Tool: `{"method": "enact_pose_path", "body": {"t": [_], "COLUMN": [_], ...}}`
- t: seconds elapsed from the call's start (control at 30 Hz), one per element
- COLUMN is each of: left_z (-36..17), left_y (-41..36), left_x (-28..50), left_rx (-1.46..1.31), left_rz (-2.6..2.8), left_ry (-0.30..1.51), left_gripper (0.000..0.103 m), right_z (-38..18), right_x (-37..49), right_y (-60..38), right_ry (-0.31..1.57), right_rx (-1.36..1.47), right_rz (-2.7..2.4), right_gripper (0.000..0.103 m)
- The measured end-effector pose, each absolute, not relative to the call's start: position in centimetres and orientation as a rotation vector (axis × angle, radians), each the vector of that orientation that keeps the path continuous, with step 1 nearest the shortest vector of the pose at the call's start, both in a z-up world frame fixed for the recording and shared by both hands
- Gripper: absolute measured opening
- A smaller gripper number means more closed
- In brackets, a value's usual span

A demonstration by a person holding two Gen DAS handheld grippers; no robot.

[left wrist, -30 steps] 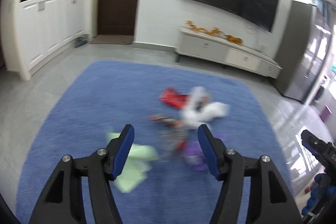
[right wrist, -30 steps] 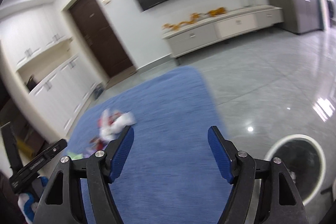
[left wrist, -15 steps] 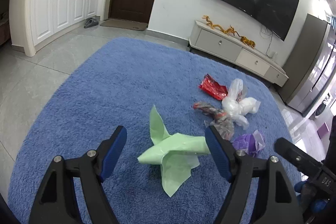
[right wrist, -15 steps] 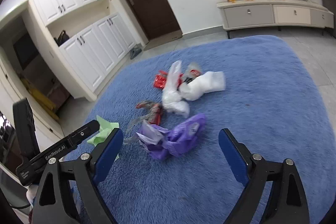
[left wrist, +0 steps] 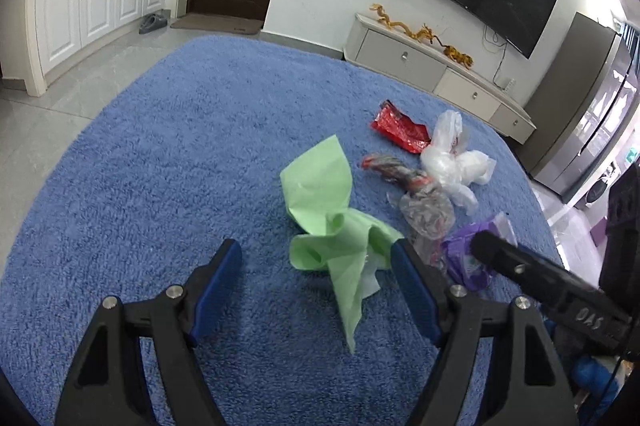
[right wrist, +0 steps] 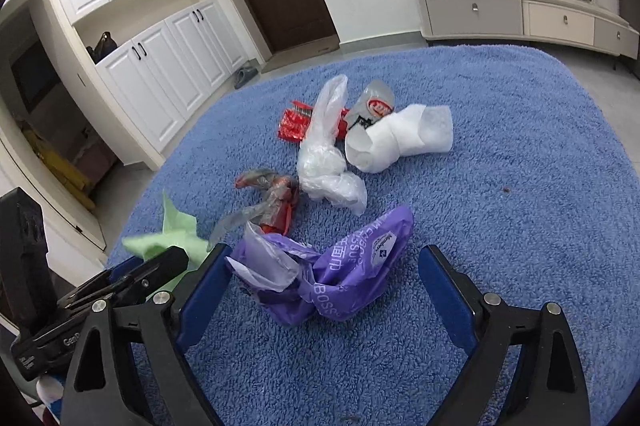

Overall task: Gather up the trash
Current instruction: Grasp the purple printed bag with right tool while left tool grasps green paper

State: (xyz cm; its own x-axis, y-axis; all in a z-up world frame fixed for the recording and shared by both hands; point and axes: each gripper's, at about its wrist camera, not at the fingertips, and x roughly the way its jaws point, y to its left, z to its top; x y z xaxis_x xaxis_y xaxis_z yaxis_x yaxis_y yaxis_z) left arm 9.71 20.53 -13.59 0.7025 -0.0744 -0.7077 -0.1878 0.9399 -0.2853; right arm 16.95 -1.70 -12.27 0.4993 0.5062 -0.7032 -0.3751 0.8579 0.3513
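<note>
Both grippers spread w/ nothing pinched: left gripper [left wrist: 316, 286] should drop onto green paper [left wrist: 336, 222] beside purple wrapper [right wrist: 340, 278], right gripper [right wrist: 324, 278], jaws just narrowing, straddling it, then squeeze mid-bunch.

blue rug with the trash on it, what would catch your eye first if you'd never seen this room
The scatter of litter in the middle of the blue rug stands out: a crumpled green paper between the open left gripper, and a purple plastic bag between the open right gripper. Farther off lie a red wrapper, clear plastic bags and a white wad.
</note>
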Motion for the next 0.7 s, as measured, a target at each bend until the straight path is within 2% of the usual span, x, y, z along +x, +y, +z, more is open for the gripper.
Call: {"method": "enact_pose_path", "body": {"t": [0.03,0.1,0.17,0.33,0.4,0.47,0.57,0.67,0.7], "left_z": [-13.7,-13.8,-13.8,-13.8,-13.8,-13.8,-14.0,-13.8,-13.7], "left_y": [20.7,21.0,21.0,20.9,20.8,20.9,21.3,21.4,21.4], "left_x": [9.7,9.7,9.6,9.4,9.4,9.4,9.3,8.9,8.7], "left_rx": [-0.362,-0.379,-0.381,-0.382,-0.382,-0.396,-0.421,-0.429,-0.427], "left_rz": [0.061,0.057,0.058,0.041,0.038,0.034,0.018,0.013,0.015], "left_ry": [0.795,0.796,0.793,0.783,0.787,0.783,0.783,0.769,0.764], "left_gripper": [0.076,0.076,0.075,0.063,0.052,0.048,0.034,0.030,0.025], "right_z": [-12.4,-12.7,-12.7,-12.7,-12.6,-12.7,-12.6,-12.6,-12.6], "right_x": [17.0,16.9,17.0,16.6,16.5,16.4,16.2,16.0,16.0], "right_y": [-1.6,-1.5,-1.5,-1.9,-2.1,-2.6,-2.9,-3.3,-3.4], "right_ry": [0.907,0.906,0.901,0.880,0.874,0.869,0.862,0.858,0.856], "right_rx": [0.158,0.161,0.168,0.191,0.201,0.218,0.234,0.248,0.252], "right_rz": [0.540,0.544,0.555,0.564,0.564,0.563,0.560,0.556,0.554], "right_gripper": [0.082,0.079,0.067,0.052,0.051,0.049,0.047,0.047,0.047]}}
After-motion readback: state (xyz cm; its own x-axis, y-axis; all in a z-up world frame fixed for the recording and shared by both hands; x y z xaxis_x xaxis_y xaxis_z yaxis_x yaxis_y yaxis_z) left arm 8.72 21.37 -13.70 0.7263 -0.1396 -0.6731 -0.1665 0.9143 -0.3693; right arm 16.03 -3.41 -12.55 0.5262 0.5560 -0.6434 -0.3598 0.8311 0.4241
